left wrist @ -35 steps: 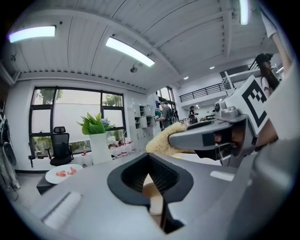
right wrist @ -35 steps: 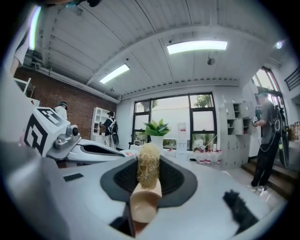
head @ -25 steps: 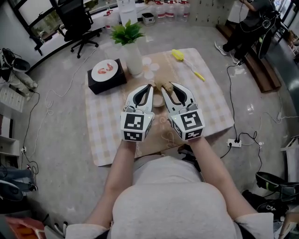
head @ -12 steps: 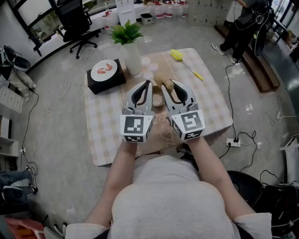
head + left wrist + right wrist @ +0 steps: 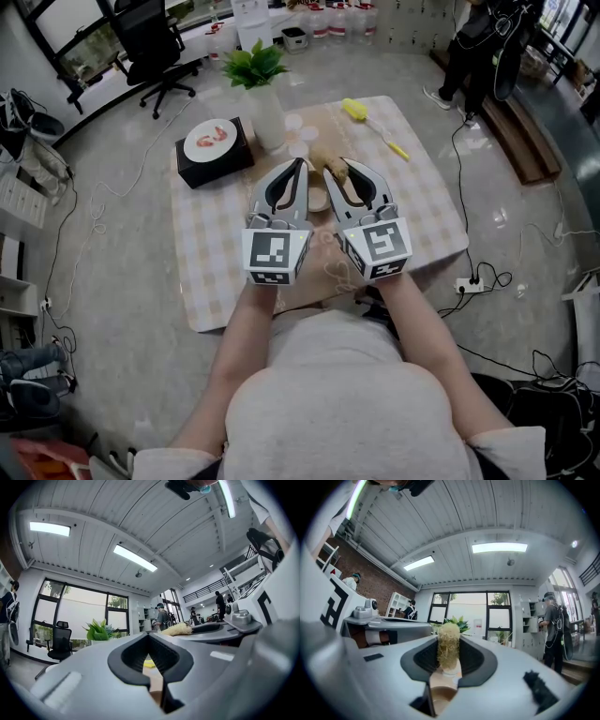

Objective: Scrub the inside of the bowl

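There are two grippers over one table with a pale checked cloth (image 5: 208, 258). The left gripper (image 5: 298, 170) has its jaws pressed together, with nothing in them. The right gripper (image 5: 345, 170) has its jaws squeezed on one tan, stringy scrubber (image 5: 448, 645), which sticks up past the tips. One small white bowl (image 5: 317, 201) sits on the cloth between the two grippers, just below the scrubber. Far left is one black box (image 5: 199, 167) with one white plate (image 5: 212, 138) on top. Beside it stands one green plant in a white vase (image 5: 266, 114). Far right lies one yellow brush (image 5: 362, 113).
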Motion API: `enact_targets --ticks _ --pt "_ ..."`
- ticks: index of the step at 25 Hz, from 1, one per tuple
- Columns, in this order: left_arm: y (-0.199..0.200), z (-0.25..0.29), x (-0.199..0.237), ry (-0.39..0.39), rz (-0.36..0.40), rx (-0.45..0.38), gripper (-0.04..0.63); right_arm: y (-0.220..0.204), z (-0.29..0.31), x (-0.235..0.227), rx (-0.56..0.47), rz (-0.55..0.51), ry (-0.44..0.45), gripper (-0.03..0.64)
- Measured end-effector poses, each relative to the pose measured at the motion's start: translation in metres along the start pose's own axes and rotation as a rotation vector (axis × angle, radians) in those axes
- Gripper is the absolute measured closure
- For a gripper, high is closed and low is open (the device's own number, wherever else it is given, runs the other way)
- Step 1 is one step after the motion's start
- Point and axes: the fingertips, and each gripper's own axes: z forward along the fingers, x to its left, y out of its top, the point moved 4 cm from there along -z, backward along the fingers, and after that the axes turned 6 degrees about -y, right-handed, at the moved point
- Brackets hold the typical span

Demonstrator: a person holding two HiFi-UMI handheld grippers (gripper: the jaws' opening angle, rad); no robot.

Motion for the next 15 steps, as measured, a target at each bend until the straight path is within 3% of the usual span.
enact_targets --ticks 7,15 --pt "0.0008 -0.0014 0.0064 0.014 -0.010 -0.003 0.592 0.0002 0.0036 -0.0017 0.005 0.013 0.001 0.514" --pt "0.0027 -0.0013 0.0085 0.025 -0.023 -0.004 0.592 -0.0055 0.0091 -0.0032 0.042 0.102 0.070 0.514"
